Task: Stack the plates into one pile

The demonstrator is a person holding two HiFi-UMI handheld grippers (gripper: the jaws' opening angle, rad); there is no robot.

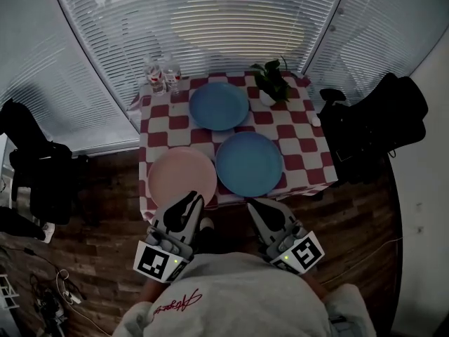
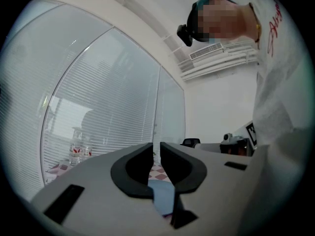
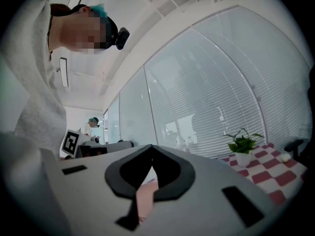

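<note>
Three plates lie apart on the red-and-white checked table (image 1: 305, 146): a blue plate (image 1: 219, 106) at the back, a second blue plate (image 1: 249, 163) at the front right, and a pink plate (image 1: 182, 177) at the front left. My left gripper (image 1: 195, 199) hovers just short of the pink plate's near rim, its jaws almost together with nothing between them. My right gripper (image 1: 252, 204) is held below the table's near edge, shut and empty. Blue plate (image 2: 162, 193) shows through the left gripper (image 2: 156, 144). Pink plate (image 3: 145, 198) shows through the right gripper (image 3: 151, 146).
A potted plant (image 1: 270, 83) stands at the table's back right corner and two small bottles (image 1: 161, 76) at the back left. Dark bags (image 1: 372, 128) sit on the right and dark gear (image 1: 35, 167) on the left. Window blinds curve behind the table.
</note>
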